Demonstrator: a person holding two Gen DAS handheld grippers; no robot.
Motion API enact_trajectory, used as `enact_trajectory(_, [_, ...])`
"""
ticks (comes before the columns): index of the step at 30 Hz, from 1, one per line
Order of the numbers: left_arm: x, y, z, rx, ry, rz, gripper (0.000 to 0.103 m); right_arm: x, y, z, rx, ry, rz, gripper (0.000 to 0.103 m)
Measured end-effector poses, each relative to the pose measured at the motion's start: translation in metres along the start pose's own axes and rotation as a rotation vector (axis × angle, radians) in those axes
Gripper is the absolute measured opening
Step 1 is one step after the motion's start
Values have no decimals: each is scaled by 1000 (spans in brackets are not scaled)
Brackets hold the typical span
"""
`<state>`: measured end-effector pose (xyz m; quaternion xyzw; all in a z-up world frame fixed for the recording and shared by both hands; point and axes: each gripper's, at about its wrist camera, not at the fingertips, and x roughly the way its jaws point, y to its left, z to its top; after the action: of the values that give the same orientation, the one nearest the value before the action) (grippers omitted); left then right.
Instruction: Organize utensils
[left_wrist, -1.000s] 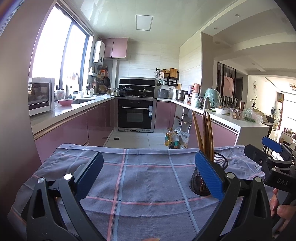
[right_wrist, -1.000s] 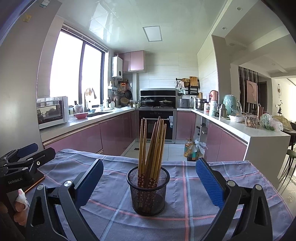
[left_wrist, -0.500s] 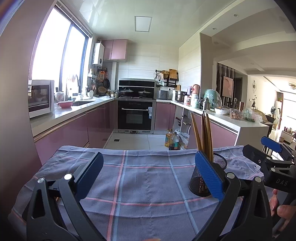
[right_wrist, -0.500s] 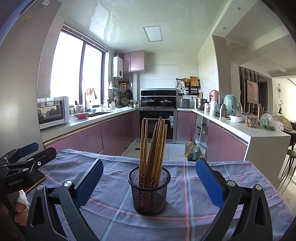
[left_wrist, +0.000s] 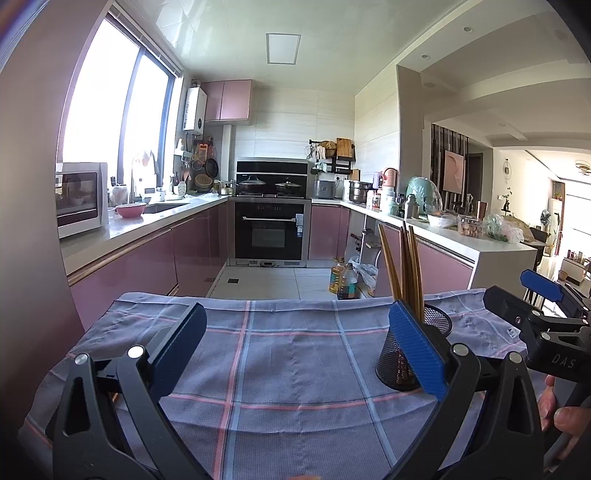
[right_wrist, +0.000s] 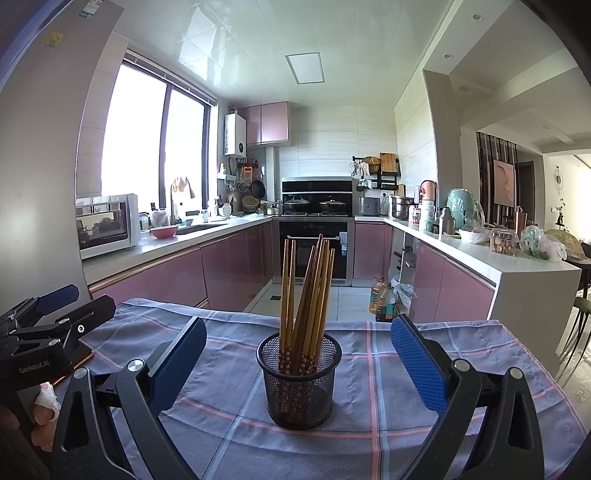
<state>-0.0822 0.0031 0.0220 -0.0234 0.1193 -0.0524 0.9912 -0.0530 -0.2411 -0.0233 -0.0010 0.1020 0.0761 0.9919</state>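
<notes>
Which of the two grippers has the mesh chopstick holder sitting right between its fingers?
The right gripper: the black mesh cup of wooden chopsticks stands centred between its open blue-padded fingers. The left gripper frames only bare checked cloth.

Right gripper (right_wrist: 298, 363) wide open, empty, aimed at black mesh holder (right_wrist: 299, 384) standing upright on checked cloth (right_wrist: 406, 435) over tabletop. Wooden chopsticks (right_wrist: 306, 295) upright inside. Left gripper (right_wrist: 55, 314) at left edge, a bandaged finger (right_wrist: 46, 400) below it.

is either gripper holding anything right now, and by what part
Nothing is held. The left gripper and right gripper are both open and empty; the chopsticks stand in the mesh holder.
</notes>
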Motion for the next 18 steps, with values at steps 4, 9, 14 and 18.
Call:
enact_trajectory(4, [0,0,0,1,0,1,97,0,1,0,1,-1,0,97])
enact_trajectory(9, [-1,0,0,1,-1,1,97,0,1,0,3,0,1,97])
enact_trajectory(14, [-1,1,1,0,-1,4,97,0,0,0,2,-1,1,97])
enact_trajectory(18, [-1,1,0,2,-1,3,97,0,0,0,4,1,0,97])
